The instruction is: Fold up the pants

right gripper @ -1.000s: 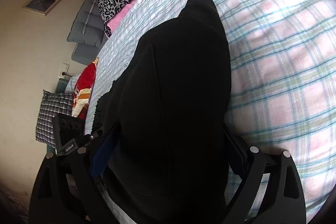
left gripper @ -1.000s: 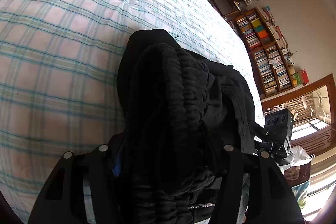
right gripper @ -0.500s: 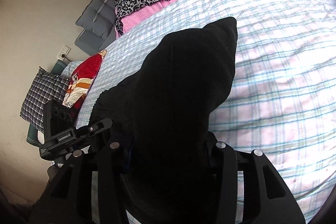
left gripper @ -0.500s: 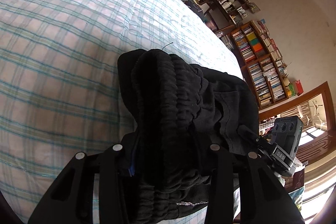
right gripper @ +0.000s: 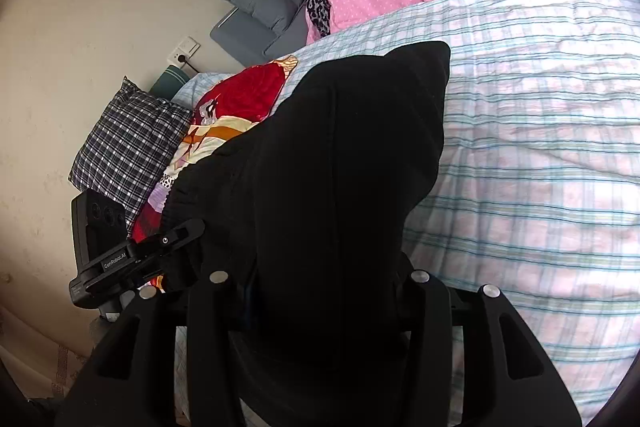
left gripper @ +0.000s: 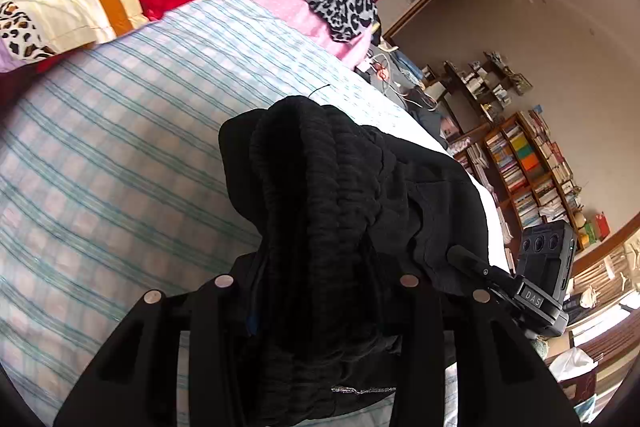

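The left tongs [left gripper: 316,291] are clamped on the gathered elastic waistband of the black pants [left gripper: 340,195], their jaws having just closed further on the cloth. The right tongs [right gripper: 320,291] are clamped on a smoother bunch of the same pants, jaws likewise just closed in. The garment hangs bunched between both tools above the checked bed [left gripper: 120,167]. Risk: thick, uneven bundles may slip from either grip, or the hanging cloth may land crumpled and spoil the fold line.

Soft daylight admitted from the lower right of the left view, strong fisheye bending, corners blackened, black cloth rendered detailless.
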Tool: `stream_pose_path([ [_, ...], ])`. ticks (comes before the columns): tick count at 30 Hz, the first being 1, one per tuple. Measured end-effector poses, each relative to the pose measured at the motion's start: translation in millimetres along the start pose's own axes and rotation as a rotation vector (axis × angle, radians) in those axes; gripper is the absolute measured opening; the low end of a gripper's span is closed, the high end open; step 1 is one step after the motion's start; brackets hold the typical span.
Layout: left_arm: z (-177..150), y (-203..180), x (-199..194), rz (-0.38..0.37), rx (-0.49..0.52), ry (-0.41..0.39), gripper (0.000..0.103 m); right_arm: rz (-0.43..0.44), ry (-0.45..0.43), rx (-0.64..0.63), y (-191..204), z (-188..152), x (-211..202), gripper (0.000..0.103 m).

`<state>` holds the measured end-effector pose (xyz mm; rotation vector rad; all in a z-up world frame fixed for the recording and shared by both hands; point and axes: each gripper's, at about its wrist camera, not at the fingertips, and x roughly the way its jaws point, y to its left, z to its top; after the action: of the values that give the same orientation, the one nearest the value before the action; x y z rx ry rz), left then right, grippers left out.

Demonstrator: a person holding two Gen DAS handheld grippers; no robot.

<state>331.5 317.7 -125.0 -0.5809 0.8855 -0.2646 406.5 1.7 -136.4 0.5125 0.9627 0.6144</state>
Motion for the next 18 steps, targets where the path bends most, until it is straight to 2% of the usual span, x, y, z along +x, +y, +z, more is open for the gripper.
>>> stream_pose_path([
  [5, 22, 41, 0, 0.064, -0.013, -0.006, 0.040, -0.006, 0.040, -0.014, 14, 6, 56, 0.047],
  [9, 24, 63, 14, 0.108, -0.001, 0.016, 0.040, -0.063, 0.060, -0.033, 15, 3, 86, 0.047],
  [15, 15, 63, 27, 0.171, 0.061, 0.009, 0.042, -0.139, 0.084, -0.084, 8, -5, 104, 0.047],
  [18, 11, 63, 29, 0.217, 0.079, 0.004, 0.048, -0.164, 0.085, -0.100, 8, -7, 106, 0.052],
])
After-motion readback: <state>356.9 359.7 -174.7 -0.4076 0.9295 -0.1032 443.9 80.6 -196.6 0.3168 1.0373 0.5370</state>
